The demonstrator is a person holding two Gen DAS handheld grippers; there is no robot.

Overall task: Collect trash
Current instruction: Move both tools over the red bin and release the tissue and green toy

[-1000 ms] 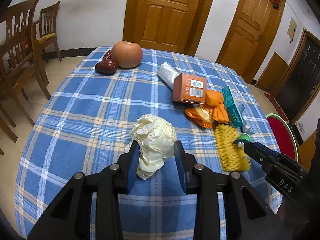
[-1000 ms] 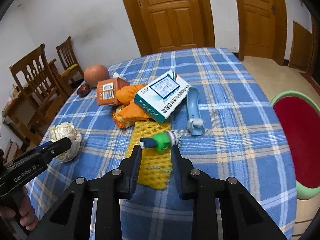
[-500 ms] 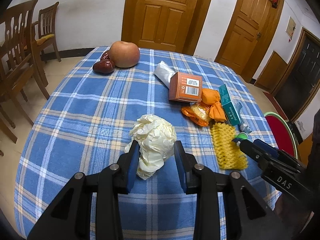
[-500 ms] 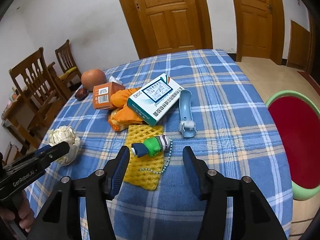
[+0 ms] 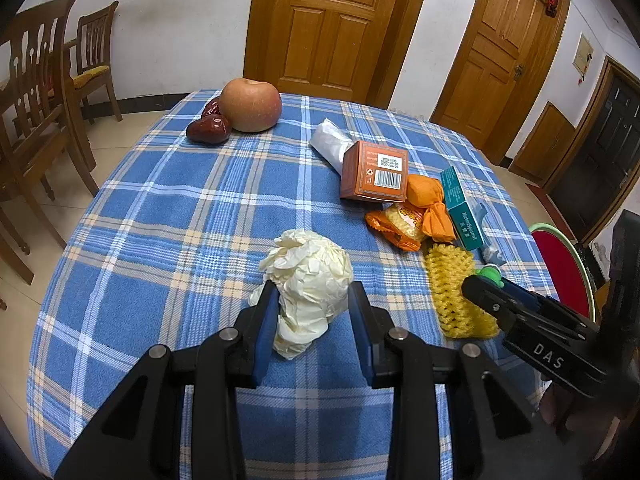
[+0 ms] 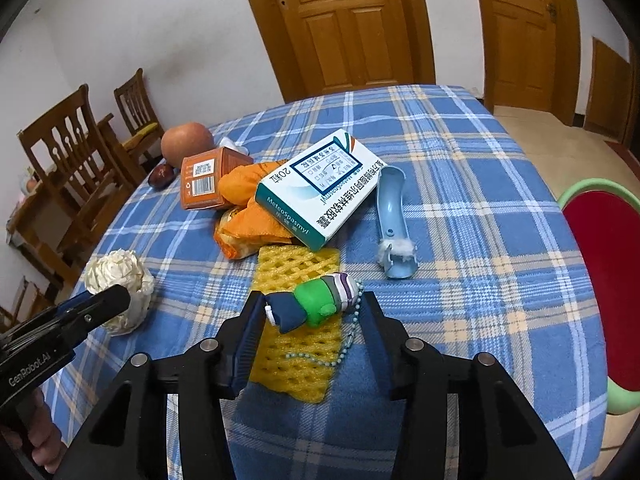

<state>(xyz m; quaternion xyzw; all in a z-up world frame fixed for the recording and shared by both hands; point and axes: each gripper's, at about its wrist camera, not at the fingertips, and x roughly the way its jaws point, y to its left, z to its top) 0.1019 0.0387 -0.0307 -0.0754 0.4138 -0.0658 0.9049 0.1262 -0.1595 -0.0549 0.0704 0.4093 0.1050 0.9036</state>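
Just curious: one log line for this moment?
left tongs: shut on wad | right tongs: just been closing, toy between, not gripped

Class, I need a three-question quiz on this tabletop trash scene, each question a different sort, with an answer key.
1. True or false: the left gripper has the crumpled paper ball between its fingers.
2. What lies under the green toy keychain? A) the orange box B) the yellow foam net C) the white medicine box
3. Fill in: the round fruit beside the red dates is an ____.

Key: 1 true; 2 B; 3 apple.
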